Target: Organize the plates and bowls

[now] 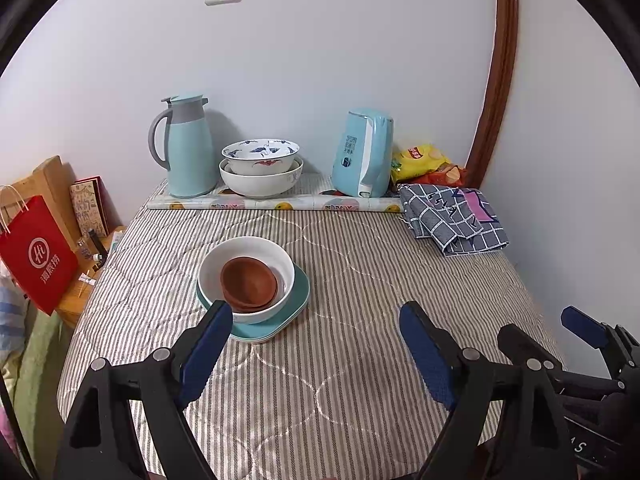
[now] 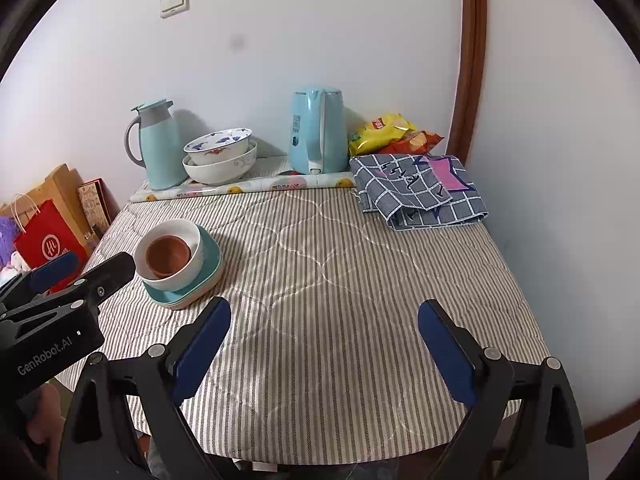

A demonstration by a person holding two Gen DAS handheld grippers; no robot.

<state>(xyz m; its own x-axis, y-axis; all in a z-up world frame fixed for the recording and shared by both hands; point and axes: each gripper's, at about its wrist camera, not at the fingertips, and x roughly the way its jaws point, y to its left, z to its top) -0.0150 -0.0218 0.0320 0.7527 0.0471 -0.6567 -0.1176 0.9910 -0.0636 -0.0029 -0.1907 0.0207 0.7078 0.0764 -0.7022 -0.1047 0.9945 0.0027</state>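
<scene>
A white bowl [image 1: 276,256] holding stacked brown bowls [image 1: 248,282] sits on stacked teal plates [image 1: 298,300] on the striped tablecloth; the stack also shows in the right wrist view [image 2: 192,240]. At the back wall a patterned bowl [image 1: 260,154] rests in a larger white bowl [image 1: 260,184]. My left gripper [image 1: 316,320] is open and empty, just in front of the plate stack. My right gripper [image 2: 324,320] is open and empty over the table's front middle, to the right of the stack.
A teal thermos jug [image 1: 188,148] and a teal kettle [image 1: 364,152] stand at the back on a rolled mat [image 1: 276,202]. Snack bags [image 1: 424,162] and a folded checked cloth [image 1: 452,216] lie at the back right. A red bag [image 1: 36,256] stands left of the table.
</scene>
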